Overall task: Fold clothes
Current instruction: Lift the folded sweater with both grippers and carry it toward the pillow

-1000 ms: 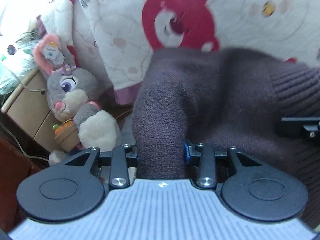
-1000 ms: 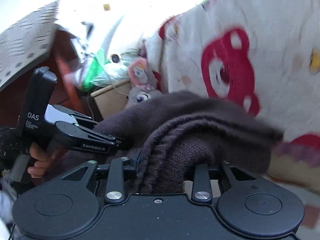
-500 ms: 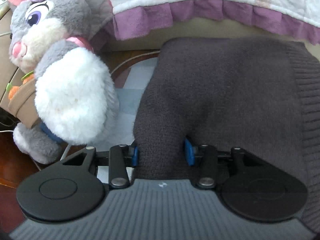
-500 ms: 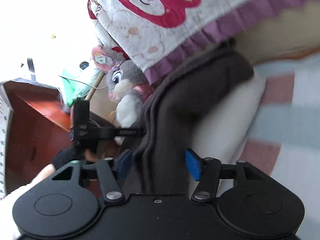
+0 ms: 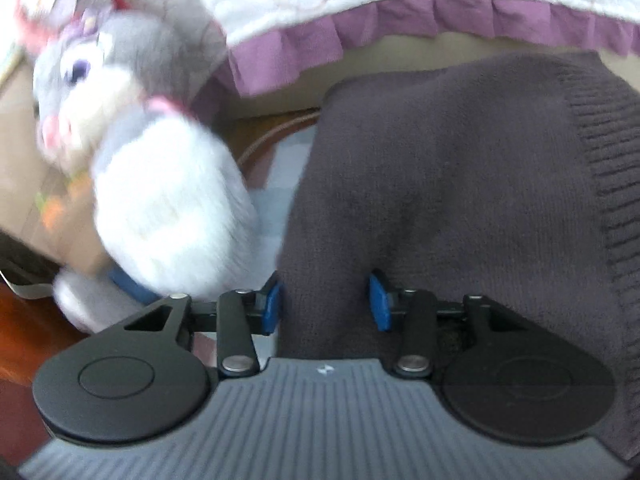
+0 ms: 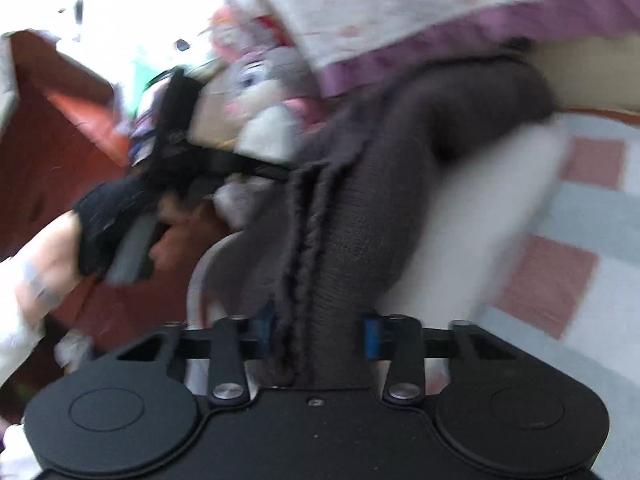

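A dark purple-brown knitted sweater (image 5: 460, 184) lies spread on the bed ahead of my left gripper (image 5: 325, 306). Its near fold fills the gap between the blue pads (image 5: 272, 308), and the jaws are closing on it. In the right wrist view the sweater (image 6: 360, 220) runs away from my right gripper (image 6: 320, 332) as a bunched ridge with a ribbed edge. Those jaws are closing too, with the knit pinched between them. The left gripper (image 6: 240, 168) appears there at the left, held by a hand (image 6: 168, 236) in a dark cuff.
A grey and white plush rabbit (image 5: 160, 200) sits close to the sweater's left edge. A quilt with a purple ruffle (image 5: 400, 24) hangs behind. The bed has a pink and blue checked sheet (image 6: 560, 272) and a white cushion (image 6: 480, 216). Red-brown wooden furniture (image 6: 52, 132) stands at the left.
Both grippers came down with the sweater, from in front of the quilt to the bed. The right jaws stood wider half a second ago and have narrowed onto the knit.
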{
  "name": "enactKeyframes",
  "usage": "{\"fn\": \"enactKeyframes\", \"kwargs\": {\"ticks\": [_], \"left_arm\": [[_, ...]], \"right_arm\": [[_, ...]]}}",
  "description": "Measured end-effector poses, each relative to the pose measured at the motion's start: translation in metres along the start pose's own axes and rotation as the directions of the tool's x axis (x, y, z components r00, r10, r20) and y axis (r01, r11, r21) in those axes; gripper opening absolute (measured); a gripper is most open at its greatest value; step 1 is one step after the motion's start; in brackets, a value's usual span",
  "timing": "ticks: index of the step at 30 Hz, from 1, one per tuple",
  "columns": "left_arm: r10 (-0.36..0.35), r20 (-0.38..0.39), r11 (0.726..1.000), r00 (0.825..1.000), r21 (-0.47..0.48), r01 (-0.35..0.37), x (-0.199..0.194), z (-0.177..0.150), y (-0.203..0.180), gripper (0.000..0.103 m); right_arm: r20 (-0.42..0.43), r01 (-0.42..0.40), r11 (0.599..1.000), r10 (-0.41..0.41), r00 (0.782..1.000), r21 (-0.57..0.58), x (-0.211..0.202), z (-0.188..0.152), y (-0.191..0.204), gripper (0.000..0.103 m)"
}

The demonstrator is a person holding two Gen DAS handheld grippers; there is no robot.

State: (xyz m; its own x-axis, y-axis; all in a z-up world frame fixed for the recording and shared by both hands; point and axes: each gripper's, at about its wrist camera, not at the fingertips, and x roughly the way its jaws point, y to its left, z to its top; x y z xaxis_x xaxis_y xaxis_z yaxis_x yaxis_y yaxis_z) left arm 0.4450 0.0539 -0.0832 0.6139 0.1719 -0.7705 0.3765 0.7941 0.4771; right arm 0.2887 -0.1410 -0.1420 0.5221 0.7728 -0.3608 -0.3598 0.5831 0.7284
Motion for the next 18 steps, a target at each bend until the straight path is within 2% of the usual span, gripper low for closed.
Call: {"fn": "enactKeyframes", "kwargs": {"ticks": [1, 2, 4, 5, 7, 10, 12, 13, 15, 18], "left_arm": [[0.037, 0.005, 0.999, 0.999, 0.034, -0.037, -0.006, 0.008, 0.003, 0.020], [0.074, 0.010, 0.995, 0.997, 0.067, -0.074, -0.012, 0.016, 0.006, 0.018], [0.045, 0.016, 0.998, 0.999, 0.052, -0.045, -0.021, 0.026, 0.014, 0.018], [0.027, 0.019, 0.999, 0.999, 0.042, -0.028, -0.025, 0.031, 0.018, 0.021], [-0.055, 0.038, 0.998, 0.998, 0.014, 0.054, -0.033, 0.025, 0.012, 0.025], [-0.200, 0.069, 0.980, 0.977, 0.028, 0.198, -0.041, 0.003, -0.017, 0.028], [-0.270, 0.064, 0.962, 0.961, 0.054, 0.267, -0.040, -0.015, -0.043, 0.032], [-0.265, 0.065, 0.963, 0.962, 0.064, 0.261, -0.038, -0.024, -0.056, 0.031], [-0.207, 0.116, 0.977, 0.971, 0.080, 0.199, -0.044, -0.042, -0.074, 0.031], [-0.158, 0.187, 0.982, 0.970, 0.130, 0.135, -0.060, -0.069, -0.082, 0.032]], "right_arm": [[-0.008, -0.051, 0.997, 0.051, 0.999, 0.058, -0.002, 0.008, 0.004, 0.040], [-0.006, -0.109, 0.982, 0.111, 0.994, 0.153, -0.002, 0.015, 0.005, 0.040], [0.028, -0.247, 0.888, 0.257, 0.966, 0.387, 0.006, 0.017, -0.007, 0.040], [0.052, -0.295, 0.822, 0.310, 0.949, 0.486, 0.013, 0.014, -0.015, 0.040], [0.071, -0.295, 0.720, 0.325, 0.943, 0.628, 0.028, -0.011, -0.032, 0.040], [0.052, -0.223, 0.662, 0.269, 0.962, 0.715, 0.041, -0.050, -0.054, 0.040], [0.047, -0.216, 0.657, 0.265, 0.963, 0.723, 0.046, -0.064, -0.057, 0.042], [0.046, -0.219, 0.669, 0.266, 0.963, 0.711, 0.046, -0.065, -0.056, 0.044], [0.004, -0.201, 0.750, 0.256, 0.967, 0.630, 0.040, -0.051, -0.049, 0.047], [-0.065, -0.165, 0.870, 0.219, 0.974, 0.465, 0.024, -0.029, -0.036, 0.050]]}}
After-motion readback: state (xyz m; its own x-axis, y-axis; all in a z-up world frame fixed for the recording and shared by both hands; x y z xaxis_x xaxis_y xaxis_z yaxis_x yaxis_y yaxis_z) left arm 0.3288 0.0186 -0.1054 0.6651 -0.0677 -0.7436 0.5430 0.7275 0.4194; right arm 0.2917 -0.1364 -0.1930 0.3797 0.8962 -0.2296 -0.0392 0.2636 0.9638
